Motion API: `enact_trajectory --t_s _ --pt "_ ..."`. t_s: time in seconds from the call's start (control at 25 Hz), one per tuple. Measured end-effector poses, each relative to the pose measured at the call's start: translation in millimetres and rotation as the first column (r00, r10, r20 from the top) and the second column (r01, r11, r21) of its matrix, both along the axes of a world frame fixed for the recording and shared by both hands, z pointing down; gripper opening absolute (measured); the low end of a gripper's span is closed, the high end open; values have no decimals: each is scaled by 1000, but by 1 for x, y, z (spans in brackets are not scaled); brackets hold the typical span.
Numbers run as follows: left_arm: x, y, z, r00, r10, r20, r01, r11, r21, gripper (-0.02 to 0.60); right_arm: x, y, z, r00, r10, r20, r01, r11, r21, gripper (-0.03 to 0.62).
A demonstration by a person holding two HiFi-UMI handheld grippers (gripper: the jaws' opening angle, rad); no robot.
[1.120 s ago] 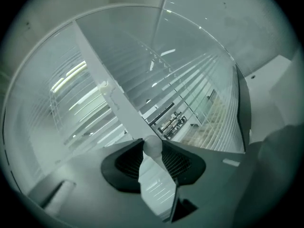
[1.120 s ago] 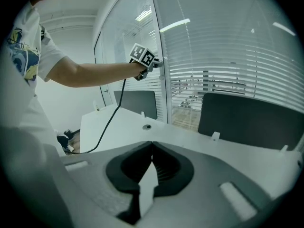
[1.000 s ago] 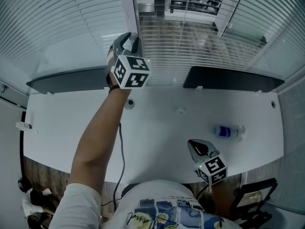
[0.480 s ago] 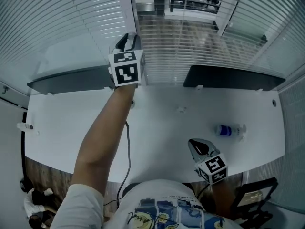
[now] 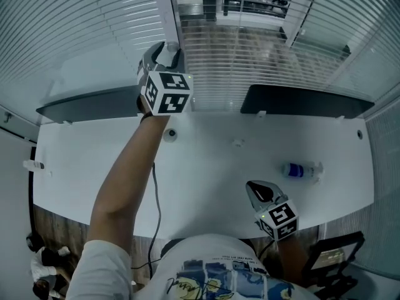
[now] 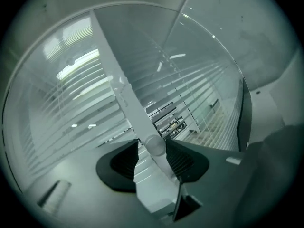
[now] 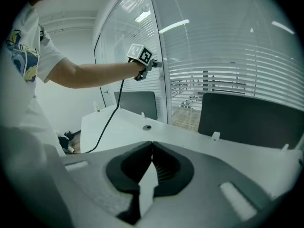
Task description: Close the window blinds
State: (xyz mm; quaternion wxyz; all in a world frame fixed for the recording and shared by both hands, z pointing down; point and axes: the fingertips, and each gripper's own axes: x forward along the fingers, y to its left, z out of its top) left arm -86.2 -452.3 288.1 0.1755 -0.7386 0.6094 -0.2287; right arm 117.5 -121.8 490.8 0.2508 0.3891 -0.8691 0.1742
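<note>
White desk [image 5: 206, 167] bears a bottle [image 5: 299, 171]; dark monitors [image 5: 303, 102] front blinds [image 5: 250, 55].

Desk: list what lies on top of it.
On the white desk: a water bottle lying on its side and a round grommet. The person's arm and torso cover part of the near side.

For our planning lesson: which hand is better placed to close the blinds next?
Likely left. The left tongs are at the window post, a round knob between jaws that have just been opening. The right tongs sit shut, low over the desk.
</note>
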Motion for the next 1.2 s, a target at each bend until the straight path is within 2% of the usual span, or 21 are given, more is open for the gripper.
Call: enact_trajectory --t_s 0.12,0.2,0.32,0.44,0.6,0.76,0.84,0.92,0.96,1.04,1.12,1.2 --pt "-1 6 2 979 19 204 -29 999 44 193 0 3 2 1000 -5 -1 5 1000 -5 3" --pt "2 10 6 943 42 331 -64 996 55 194 0 3 3 1000 -6 -1 6 1000 -7 3" --pt "8 12 14 871 82 485 -122 991 50 193 1 4 4 1000 -5 -1 5 1000 -9 3" --pt "11 10 15 778 90 622 -159 986 56 193 0 4 4 1000 -5 1 5 1000 -13 3" --pt "13 4 13 629 73 774 -191 980 63 193 0 5 5 1000 -4 3 5 1000 -14 3" --pt "15 -1 17 466 52 883 -211 976 54 193 2 6 6 1000 -1 2 1 1000 -15 3" --pt "14 -4 20 411 45 910 -210 977 46 191 2 5 6 1000 3 1 -3 1000 -16 3" --pt "14 -6 20 386 36 922 -210 976 50 160 2 5 6 1000 4 1 -4 1000 -17 3" --pt "14 -6 19 383 28 923 -210 976 57 137 2 5 5 1000 5 1 -5 1000 -18 3" --pt "15 -6 17 390 15 921 -207 976 72 132 2 5 5 1000 7 2 -6 1000 -18 3" --pt "16 -5 17 421 11 907 -199 977 80 130 2 5 5 1000 6 2 -6 1000 -18 3" --pt "16 -5 17 482 16 876 -185 979 84 130 1 5 5 1000 4 2 -4 1000 -19 3"
